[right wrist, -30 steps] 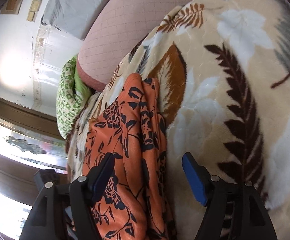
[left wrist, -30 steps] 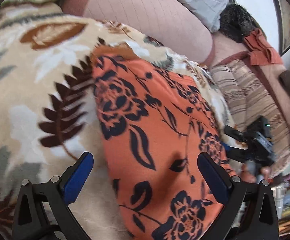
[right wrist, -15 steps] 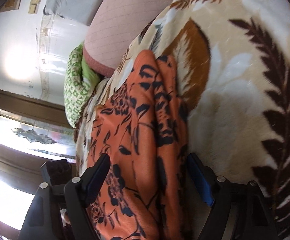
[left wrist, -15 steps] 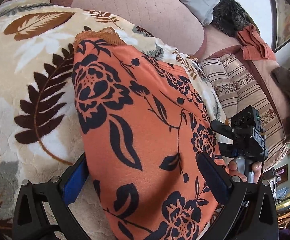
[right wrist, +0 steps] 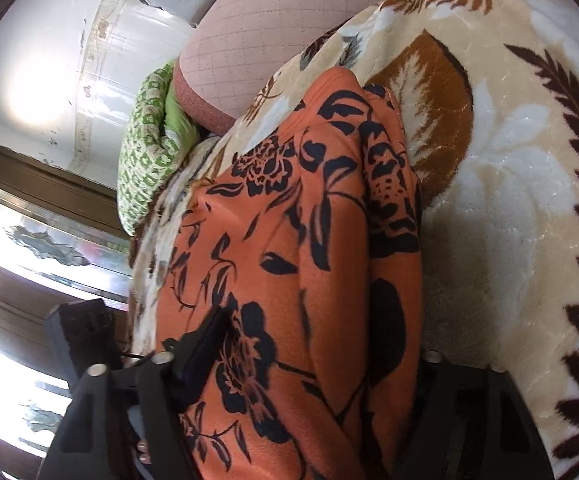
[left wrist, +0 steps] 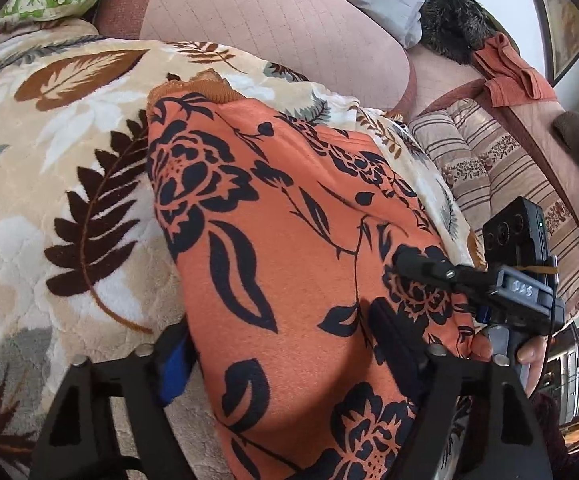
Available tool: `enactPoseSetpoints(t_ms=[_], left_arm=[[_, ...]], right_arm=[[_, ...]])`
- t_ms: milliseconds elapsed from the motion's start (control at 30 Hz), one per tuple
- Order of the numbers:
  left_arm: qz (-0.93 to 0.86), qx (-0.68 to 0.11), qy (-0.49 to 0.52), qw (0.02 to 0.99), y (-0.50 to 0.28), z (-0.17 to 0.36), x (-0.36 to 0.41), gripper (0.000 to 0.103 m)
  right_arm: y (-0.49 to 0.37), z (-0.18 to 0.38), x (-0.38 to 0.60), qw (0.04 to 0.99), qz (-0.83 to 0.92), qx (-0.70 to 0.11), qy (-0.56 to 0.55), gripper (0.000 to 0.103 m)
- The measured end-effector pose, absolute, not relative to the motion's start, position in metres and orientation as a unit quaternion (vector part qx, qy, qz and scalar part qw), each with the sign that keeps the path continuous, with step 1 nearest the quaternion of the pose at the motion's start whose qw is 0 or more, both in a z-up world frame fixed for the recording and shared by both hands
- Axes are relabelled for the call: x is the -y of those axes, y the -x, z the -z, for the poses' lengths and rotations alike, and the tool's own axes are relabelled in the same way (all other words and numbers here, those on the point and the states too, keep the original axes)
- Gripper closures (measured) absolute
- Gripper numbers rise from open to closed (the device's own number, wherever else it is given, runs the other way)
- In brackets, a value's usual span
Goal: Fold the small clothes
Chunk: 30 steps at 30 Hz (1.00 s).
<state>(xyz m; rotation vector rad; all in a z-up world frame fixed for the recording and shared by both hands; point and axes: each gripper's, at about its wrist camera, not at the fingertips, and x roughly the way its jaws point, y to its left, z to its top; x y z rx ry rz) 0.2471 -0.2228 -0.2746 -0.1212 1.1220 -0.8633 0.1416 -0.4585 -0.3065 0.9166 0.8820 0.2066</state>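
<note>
I see the leaf-print blanket [left wrist: 69, 184] spread over the sofa, and the orange flowered garment [left wrist: 289, 260] lying on it in a long strip, its ribbed hem toward the backrest [left wrist: 269, 32]. Compared with a second ago, both grippers now straddle its near end. The left gripper [left wrist: 285, 344] has just been closing its jaws, with cloth between them; they seem to pinch it, though one pad is hidden. The right gripper [right wrist: 313, 364] has been closing too, cloth bunched between its jaws. I judge both corners nearly secured for the next fold. No containers are visible.
</note>
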Motion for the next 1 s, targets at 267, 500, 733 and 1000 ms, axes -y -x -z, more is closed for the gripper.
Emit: enactPoseSetpoints(t_ms=[267, 500, 733, 1000], left_arm=[[0.387, -0.498, 0.033, 0.776, -0.238, 0.262, 0.218, 0.05], [0.376, -0.484, 0.013, 0.79, -0.226, 0.247, 0.212, 0.052], [0.361, -0.471, 0.022, 0.805, -0.222, 0.231, 0.188, 0.052], [0.349, -0.451, 0.013, 0.822, -0.208, 0.218, 0.162, 0.052]], right_arm=[[-0.136, 0.293, 0.447, 0.819, -0.079, -0.403, -0.401, 0.059], [-0.13, 0.278, 0.439, 0.826, -0.089, -0.39, -0.397, 0.061], [-0.134, 0.264, 0.417, 0.832, -0.109, -0.384, -0.386, 0.061], [-0.135, 0.253, 0.396, 0.834, -0.125, -0.373, -0.386, 0.061]])
